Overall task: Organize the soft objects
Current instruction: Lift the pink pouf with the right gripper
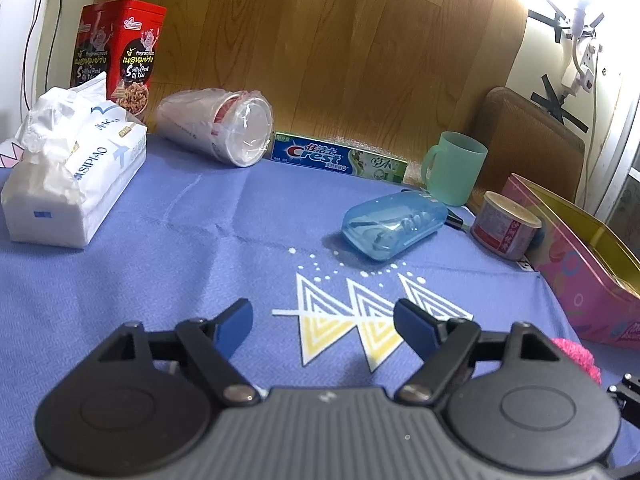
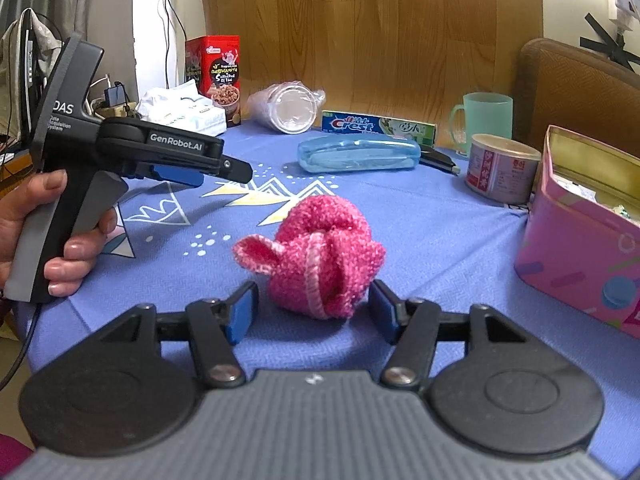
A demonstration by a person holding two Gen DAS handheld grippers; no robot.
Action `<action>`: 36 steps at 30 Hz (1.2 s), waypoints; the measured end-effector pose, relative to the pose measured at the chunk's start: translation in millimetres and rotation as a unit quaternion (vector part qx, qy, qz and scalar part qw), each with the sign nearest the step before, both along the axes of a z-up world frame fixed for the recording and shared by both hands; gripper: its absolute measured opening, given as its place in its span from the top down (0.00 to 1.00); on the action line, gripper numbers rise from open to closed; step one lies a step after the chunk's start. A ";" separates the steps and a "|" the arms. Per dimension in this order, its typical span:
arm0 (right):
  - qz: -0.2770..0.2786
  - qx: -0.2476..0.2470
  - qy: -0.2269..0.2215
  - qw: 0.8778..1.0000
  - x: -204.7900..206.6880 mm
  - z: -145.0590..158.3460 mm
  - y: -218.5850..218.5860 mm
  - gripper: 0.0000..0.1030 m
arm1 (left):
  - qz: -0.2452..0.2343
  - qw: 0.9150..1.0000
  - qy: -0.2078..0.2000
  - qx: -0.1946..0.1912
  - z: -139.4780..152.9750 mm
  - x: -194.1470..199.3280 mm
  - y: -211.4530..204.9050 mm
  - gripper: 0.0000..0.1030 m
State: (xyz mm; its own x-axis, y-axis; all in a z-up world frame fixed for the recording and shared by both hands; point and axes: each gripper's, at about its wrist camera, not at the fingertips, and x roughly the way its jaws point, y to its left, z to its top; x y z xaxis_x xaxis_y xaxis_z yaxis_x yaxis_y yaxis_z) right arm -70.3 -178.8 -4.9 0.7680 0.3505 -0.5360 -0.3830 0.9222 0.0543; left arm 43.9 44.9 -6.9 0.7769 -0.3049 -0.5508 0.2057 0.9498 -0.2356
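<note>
One pink sock bundle [image 2: 320, 258] (rolled) between open right gripper [image 2: 314, 306] jaws.

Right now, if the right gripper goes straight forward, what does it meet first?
Most likely the pink knitted bundle: it lies on the blue cloth between the open fingers of the right gripper, apparently untouched.

A fuzzy, rough-knit pink yarn bundle [image 2: 316, 254] lies on a matt woven blue cloth table cover [image 1: 168, 264]. The blue translucent plastic case [image 1: 394, 226] looks smooth and glossy, as does the pale green plastic mug [image 1: 458, 166]. A clear crinkled plastic film wraps the stacked cups [image 1: 224, 130]. The red snack tin [image 1: 120, 52] shines like printed metal. The back wall panel [image 1: 340, 40] looks like varnished wood.
</note>
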 end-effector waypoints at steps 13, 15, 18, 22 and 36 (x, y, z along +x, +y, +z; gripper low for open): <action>-0.017 0.016 -0.001 1.000 0.9 0.3 -4.2 0.38 | -0.008 1.000 0.001 -0.009 0.1 0.5 0.7 0.18; -0.017 0.015 -0.002 1.000 0.5 0.4 -3.7 0.38 | -0.007 1.000 0.002 -0.008 0.1 0.6 0.5 0.18; -0.019 0.013 -0.006 1.000 -0.8 0.0 -2.7 0.38 | -0.009 1.000 0.000 -0.005 0.5 -0.9 -0.7 0.18; -0.019 0.014 -0.007 1.000 -1.0 0.0 -3.1 0.38 | -0.012 1.000 -0.003 0.001 1.2 -2.8 -3.5 0.18; -0.019 0.023 0.002 1.000 2.3 -0.2 -5.6 0.38 | -0.113 0.989 0.026 -0.091 17.3 -29.5 -20.1 0.15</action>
